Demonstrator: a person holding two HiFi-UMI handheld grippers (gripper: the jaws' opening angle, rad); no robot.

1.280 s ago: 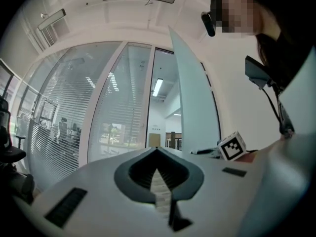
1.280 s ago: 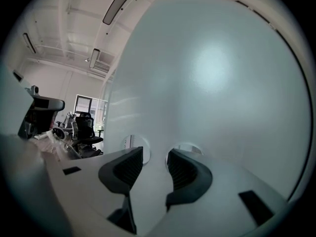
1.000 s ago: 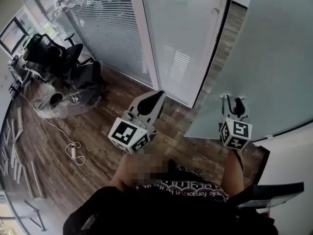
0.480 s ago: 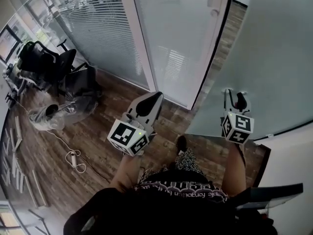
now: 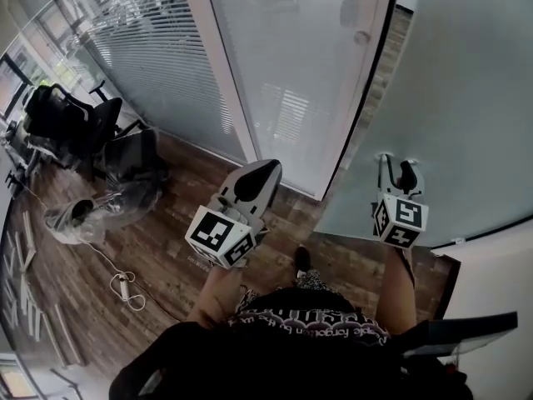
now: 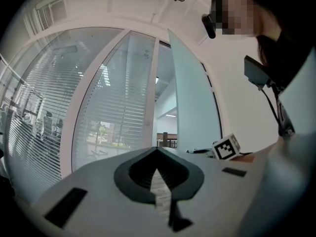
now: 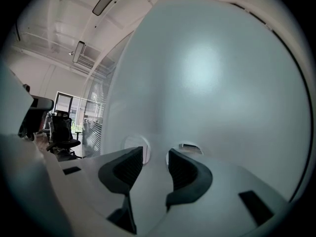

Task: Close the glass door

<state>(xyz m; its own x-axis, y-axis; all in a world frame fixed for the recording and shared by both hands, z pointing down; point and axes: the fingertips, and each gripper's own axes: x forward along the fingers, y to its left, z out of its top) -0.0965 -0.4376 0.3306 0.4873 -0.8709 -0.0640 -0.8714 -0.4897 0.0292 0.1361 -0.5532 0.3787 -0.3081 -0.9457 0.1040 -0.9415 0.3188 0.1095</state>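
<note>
The frosted glass door (image 5: 466,90) stands swung open at the right of the head view, its lower edge above the wood floor. My right gripper (image 5: 396,169) is open, its tips up close to the door's face; whether they touch it I cannot tell. In the right gripper view the door (image 7: 212,73) fills the picture, and a round fitting (image 7: 133,144) shows just past the right gripper (image 7: 155,157). My left gripper (image 5: 258,177) is shut and empty, held in front of the doorway. The left gripper view shows the left gripper (image 6: 158,151) pointing toward the door's edge (image 6: 190,107).
A fixed glass panel (image 5: 300,73) and a white frame post (image 5: 221,82) stand ahead, with a blind-covered glass wall (image 5: 141,48) to the left. Office chairs (image 5: 71,123), plastic-wrapped items (image 5: 92,207) and a power strip (image 5: 125,286) lie at the left. A white wall (image 5: 500,282) is at the right.
The view has shifted forward toward the doorway, and the chairs have slid left in the picture. A foot has come into view on the floor. Both grippers have kept their states, the right one still at the door.
</note>
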